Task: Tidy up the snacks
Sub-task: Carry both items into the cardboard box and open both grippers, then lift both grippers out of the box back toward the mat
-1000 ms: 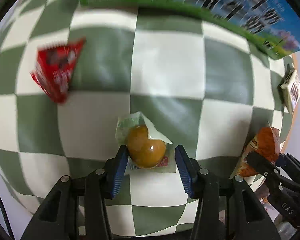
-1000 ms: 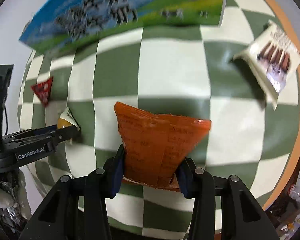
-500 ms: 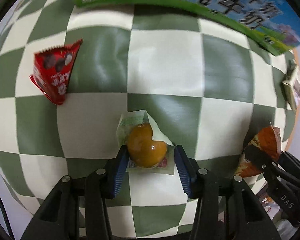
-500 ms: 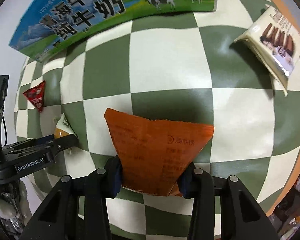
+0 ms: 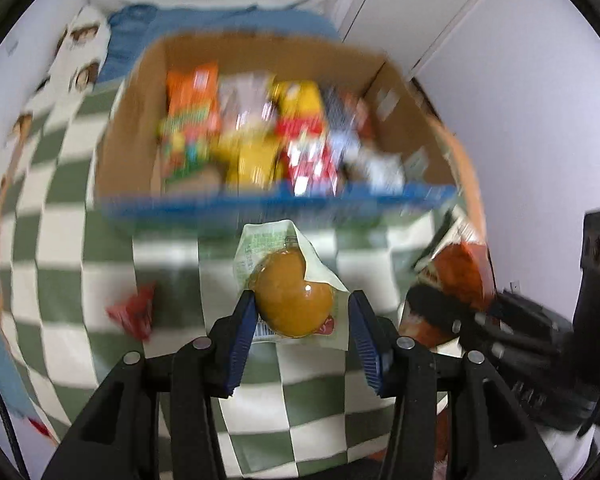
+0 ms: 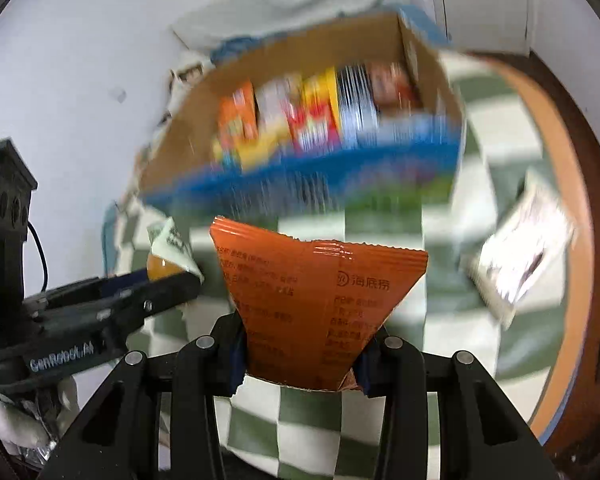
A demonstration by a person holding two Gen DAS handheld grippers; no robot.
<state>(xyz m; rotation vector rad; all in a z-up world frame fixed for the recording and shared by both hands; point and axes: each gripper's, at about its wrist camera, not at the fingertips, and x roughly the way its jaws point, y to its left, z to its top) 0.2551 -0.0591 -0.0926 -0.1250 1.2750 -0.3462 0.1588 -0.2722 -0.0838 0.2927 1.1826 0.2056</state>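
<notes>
Both snacks have gone up off the checkered table since a moment ago, and now the snack box shows ahead. It already has lots of packets in it (blurry ones). Two more still lie on the table: a red packet and a white packet.

The bun packet sits pinched between the left gripper jaws. The orange bag is squeezed by the right gripper.

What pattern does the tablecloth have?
A green and white check; the tablecloth shows best in the left wrist view.
</notes>
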